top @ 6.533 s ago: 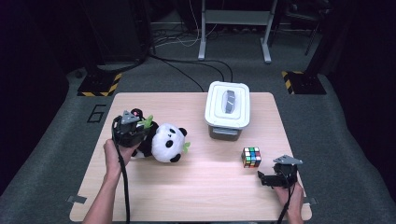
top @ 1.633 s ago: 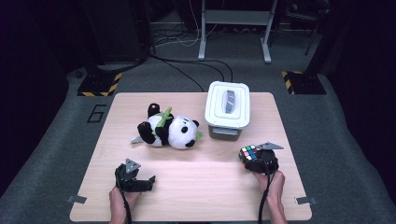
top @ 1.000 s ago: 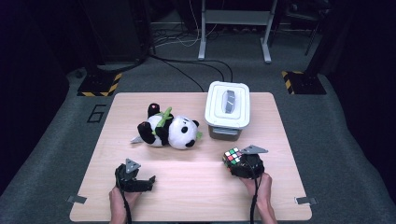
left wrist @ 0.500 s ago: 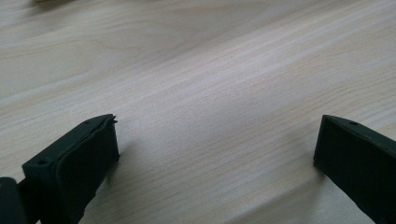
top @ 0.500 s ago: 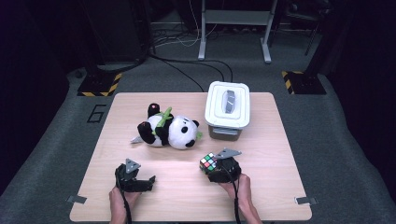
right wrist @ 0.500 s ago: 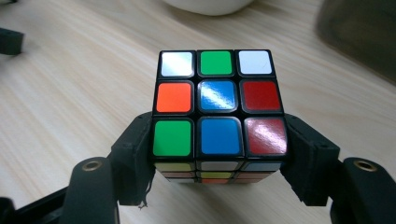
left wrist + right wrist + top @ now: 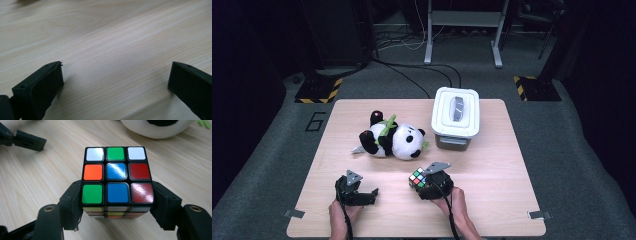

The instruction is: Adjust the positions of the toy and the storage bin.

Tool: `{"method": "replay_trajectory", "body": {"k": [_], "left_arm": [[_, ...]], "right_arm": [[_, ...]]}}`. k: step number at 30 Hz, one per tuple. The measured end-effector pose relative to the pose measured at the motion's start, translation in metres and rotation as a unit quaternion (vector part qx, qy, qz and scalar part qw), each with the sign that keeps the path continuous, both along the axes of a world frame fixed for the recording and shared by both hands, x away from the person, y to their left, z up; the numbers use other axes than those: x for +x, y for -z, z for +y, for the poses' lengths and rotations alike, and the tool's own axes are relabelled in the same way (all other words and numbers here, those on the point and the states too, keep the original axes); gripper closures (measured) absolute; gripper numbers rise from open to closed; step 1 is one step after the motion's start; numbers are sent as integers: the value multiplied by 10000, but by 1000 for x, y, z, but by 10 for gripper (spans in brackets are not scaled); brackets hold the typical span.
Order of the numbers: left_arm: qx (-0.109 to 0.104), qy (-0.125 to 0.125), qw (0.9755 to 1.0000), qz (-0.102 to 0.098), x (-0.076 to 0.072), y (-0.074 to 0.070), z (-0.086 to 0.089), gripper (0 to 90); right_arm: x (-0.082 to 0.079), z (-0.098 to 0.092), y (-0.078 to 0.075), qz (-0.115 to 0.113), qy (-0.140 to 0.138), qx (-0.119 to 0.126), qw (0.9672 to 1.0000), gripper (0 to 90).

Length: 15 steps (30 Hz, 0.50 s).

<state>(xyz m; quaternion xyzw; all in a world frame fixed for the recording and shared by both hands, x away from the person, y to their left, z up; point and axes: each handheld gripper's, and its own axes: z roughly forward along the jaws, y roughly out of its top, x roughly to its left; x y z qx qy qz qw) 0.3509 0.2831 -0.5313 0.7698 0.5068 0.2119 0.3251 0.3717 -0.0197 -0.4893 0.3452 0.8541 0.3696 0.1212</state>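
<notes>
Since the earlier frames we see the right gripper (image 7: 421,181) has carried the puzzle cube (image 7: 417,178) leftward across the table (image 7: 492,165), from the right side to the lower centre of the high view, just below the panda toy (image 7: 393,141). Its jaws pinch the cube from both sides at about half spread; in the right gripper view the cube (image 7: 116,180) sits squarely between the pads, above the wood. We find the left gripper (image 7: 362,192) at lower left, unmoved, jaws spread wide with bare wood between them. We count two grippers, one cube, one panda, and one white lidded box (image 7: 456,117) at upper right of centre.
</notes>
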Motion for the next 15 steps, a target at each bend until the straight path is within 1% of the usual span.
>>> {"method": "replay_trajectory", "body": {"k": [2,5,10,12,13,15], "left_arm": [[-2,-2,10000,-1,0,0,0,0],[-1,-1,10000,0,0,0,0,0],[-7,-1,10000,-9,0,0,0,0],[-8,-1,10000,-8,0,0,0,0],[-7,-1,10000,-9,0,0,0,0],[-7,-1,10000,-9,0,0,0,0]], "right_arm": [[0,5,2,41,-36,-8,10000,336],[0,7,4,52,-42,-26,10000,336],[-1,10,5,-69,-81,-140,9998,335],[-1,11,5,-30,-89,-142,9999,331],[-1,11,5,-39,-108,-124,9999,321],[-1,10,4,-44,-114,-101,9999,232]]}}
